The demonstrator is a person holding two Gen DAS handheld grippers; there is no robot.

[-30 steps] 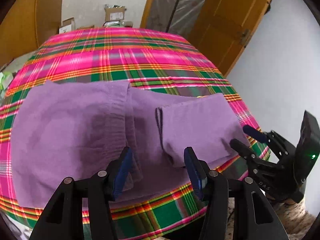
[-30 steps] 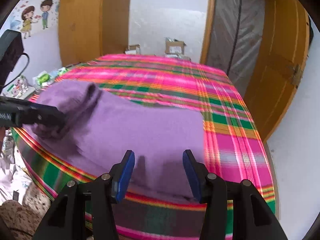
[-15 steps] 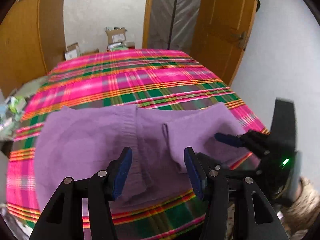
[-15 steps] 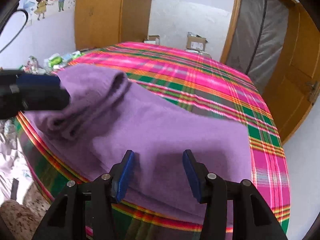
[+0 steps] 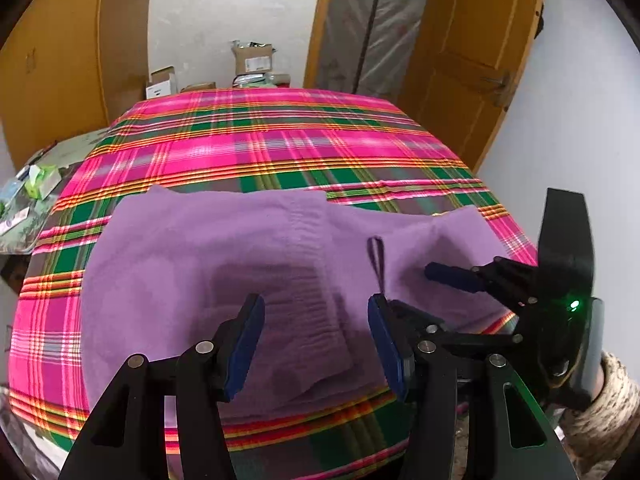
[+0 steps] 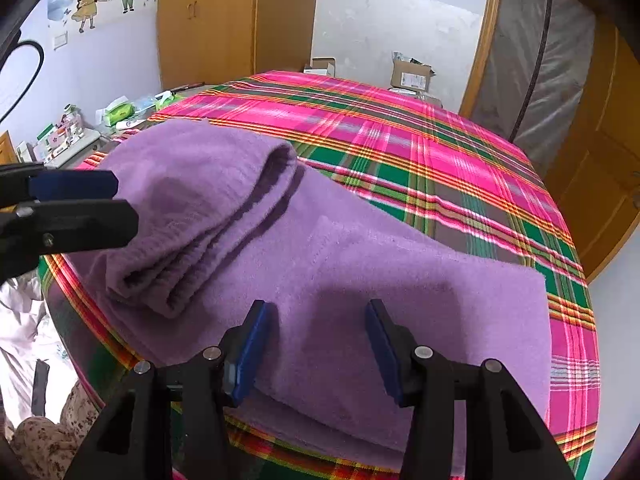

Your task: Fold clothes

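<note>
A purple knit garment (image 5: 224, 264) lies partly folded on the plaid-covered table, near its front edge. Its ribbed part is folded over on the left side, a flat layer lies to the right (image 6: 400, 280). My left gripper (image 5: 316, 344) is open and empty, hovering over the garment's front middle. My right gripper (image 6: 316, 344) is open and empty, just above the flat right layer. The right gripper shows in the left wrist view (image 5: 460, 280), over the garment's right end. The left gripper shows at the left edge of the right wrist view (image 6: 80, 204).
The pink, green and orange plaid cloth (image 5: 280, 148) covers the table. Cardboard boxes (image 5: 252, 60) stand behind it by the wall. A side surface with small packets (image 6: 72, 128) is at the left. Wooden doors (image 5: 480, 60) stand at the right.
Both grippers have pulled back and risen, so more of the table and room shows. The right gripper has shifted left over the garment's right end. The garment lies as before.
</note>
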